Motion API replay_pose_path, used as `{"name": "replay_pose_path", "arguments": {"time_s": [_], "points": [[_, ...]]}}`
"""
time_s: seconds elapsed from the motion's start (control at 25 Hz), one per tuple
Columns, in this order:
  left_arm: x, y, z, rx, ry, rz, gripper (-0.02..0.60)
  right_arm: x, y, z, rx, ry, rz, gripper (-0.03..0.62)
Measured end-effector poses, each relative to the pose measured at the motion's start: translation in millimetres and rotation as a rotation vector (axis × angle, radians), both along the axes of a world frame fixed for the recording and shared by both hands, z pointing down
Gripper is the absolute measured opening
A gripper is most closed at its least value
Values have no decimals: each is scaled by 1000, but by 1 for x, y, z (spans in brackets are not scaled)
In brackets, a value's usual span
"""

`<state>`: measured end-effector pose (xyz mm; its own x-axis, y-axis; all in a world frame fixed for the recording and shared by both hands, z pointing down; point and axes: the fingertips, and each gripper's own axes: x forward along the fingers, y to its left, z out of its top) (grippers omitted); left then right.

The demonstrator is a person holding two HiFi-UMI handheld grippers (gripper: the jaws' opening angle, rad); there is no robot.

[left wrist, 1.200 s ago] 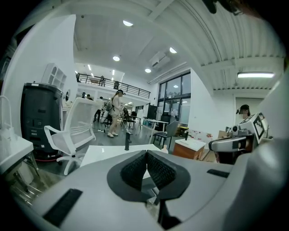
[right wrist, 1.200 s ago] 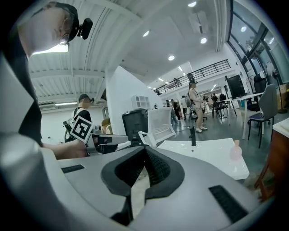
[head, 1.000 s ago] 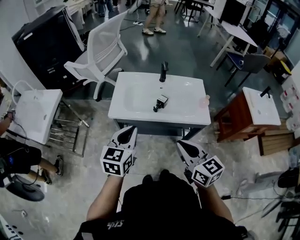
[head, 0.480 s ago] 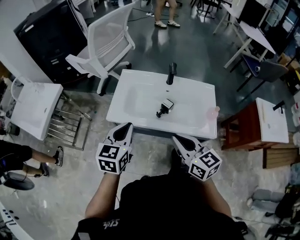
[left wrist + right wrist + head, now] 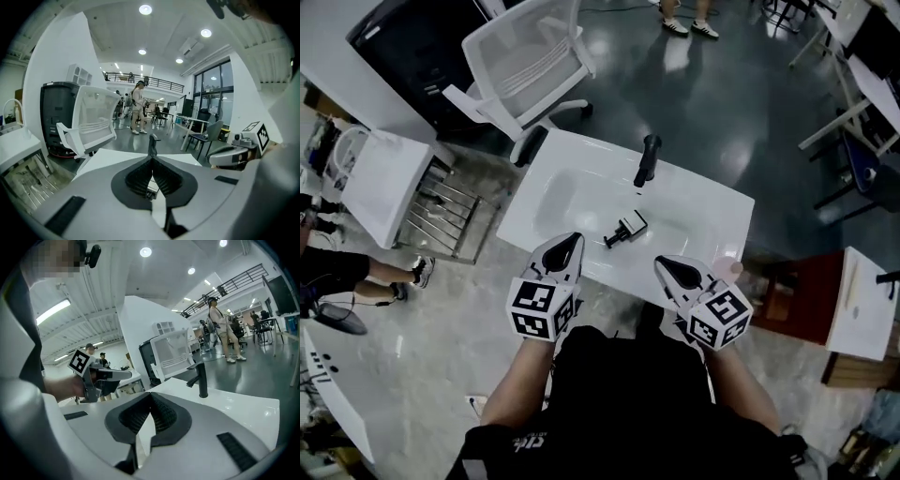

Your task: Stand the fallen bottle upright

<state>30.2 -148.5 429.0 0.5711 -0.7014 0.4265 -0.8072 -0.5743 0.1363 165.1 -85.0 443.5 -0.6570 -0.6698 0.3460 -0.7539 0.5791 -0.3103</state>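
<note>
the step in hand looks like the approach: nothing is gripped yet and the small square clear bottle with a black pump top lies on its side in the bowl of the white rectangular ceramic washbasin, its black pump end pointing to about 8 o'clock and its clear body to 2 o'clock, with the black metal faucet standing at its 12 o'clock. in the head view the left gripper hangs over the basin's near rim, and the bottle sits near it at roughly 1 o'clock but apart from it. the right gripper is at the same rim, with the bottle at about 11 o'clock, also apart. so the bottle lies between and just beyond the two tips. each gripper's own view shows its ribbed black pads pressed together with nothing pinched. the next move probably calls for one gripper to spread its jaws, reach in over the rim, close across the bottle's body and tip it onto its base. the sloped glossy bowl may let it slide or roll.
</note>
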Motion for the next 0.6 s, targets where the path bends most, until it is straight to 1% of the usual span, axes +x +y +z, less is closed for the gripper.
{"name": "replay_pose_path", "arguments": {"time_s": [0.12, 0.2, 0.28, 0.36, 0.44, 0.52, 0.6], "points": [[13, -10, 11, -26, -13, -47, 12, 13, -23, 22, -27, 22, -68, 15], [8, -12, 22, -51, -26, -75, 12, 8, -35, 32, -35, 36, -106, 15], [-4, -16, 33, -75, -21, -112, 12, -2, -47, 40, -25, 66, -140, 18], [-15, -20, 42, -96, -7, -135, 12, -13, -59, 48, -14, 117, -168, 22], [-26, -27, 44, -92, 1, -134, 12, -26, -70, 55, -6, 173, -196, 36], [-39, -35, 43, -75, 7, -134, 12, -42, -79, 62, 1, 235, -245, 55], [-55, -36, 50, -81, 22, -150, 12, -56, -82, 76, 3, 325, -308, 68]]}}
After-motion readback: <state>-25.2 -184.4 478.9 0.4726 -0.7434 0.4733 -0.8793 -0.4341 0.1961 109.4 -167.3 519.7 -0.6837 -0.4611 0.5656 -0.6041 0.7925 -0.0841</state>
